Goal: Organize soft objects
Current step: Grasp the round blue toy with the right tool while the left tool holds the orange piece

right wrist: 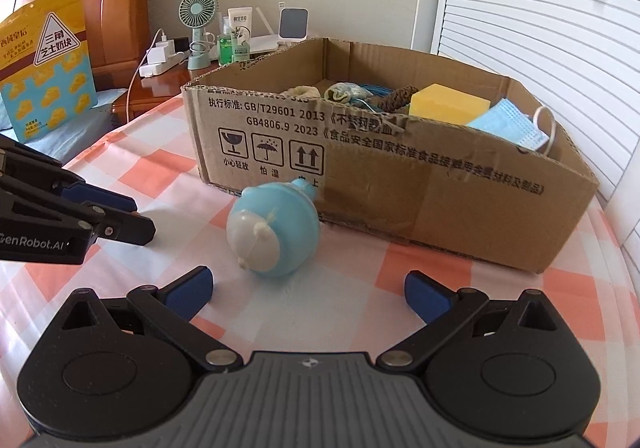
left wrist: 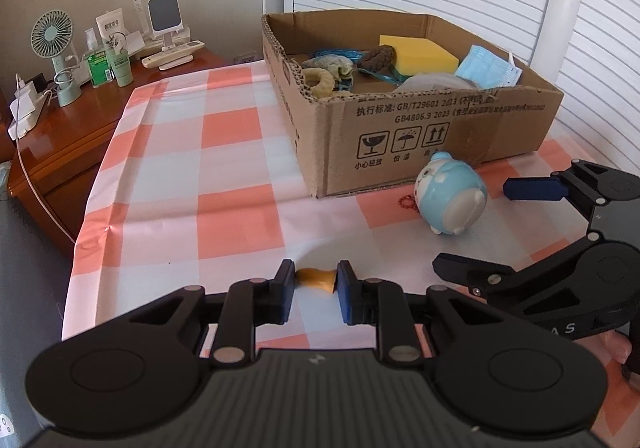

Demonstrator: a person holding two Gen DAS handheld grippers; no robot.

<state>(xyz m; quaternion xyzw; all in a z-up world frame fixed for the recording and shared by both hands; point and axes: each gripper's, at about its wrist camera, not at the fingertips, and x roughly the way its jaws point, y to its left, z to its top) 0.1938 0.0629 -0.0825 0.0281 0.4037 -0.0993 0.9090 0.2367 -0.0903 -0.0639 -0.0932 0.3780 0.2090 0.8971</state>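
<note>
inspector: left wrist view showed the left gripper [left wrist: 316, 280] with its jaws pinching a small orange-tan soft piece [left wrist: 316, 279], held just above the checked cloth [left wrist: 224, 151]. the piece was waisted where it was clamped, so i judged it light, spongy and unlikely to slip.

clerk: and the other item?

inspector: the blue-and-white round toy [right wrist: 274, 230] lay on its side on the cloth, just in front of the cardboard box [right wrist: 440, 183]. the right gripper [right wrist: 308, 290] faced it with jaws spread wide, not touching. i judged the toy light, its skin smooth and rounded, so a hold across the widest part of the body looked safest; whether it was squashy i could not tell.

clerk: surface and room?

inspector: the cloth was creased and could drag. the box already held a yellow sponge [right wrist: 450, 101], a blue face mask [right wrist: 508, 123] and cords. a wooden nightstand [left wrist: 68, 139] beside it carried a small fan [left wrist: 54, 37] and bottles.
</note>
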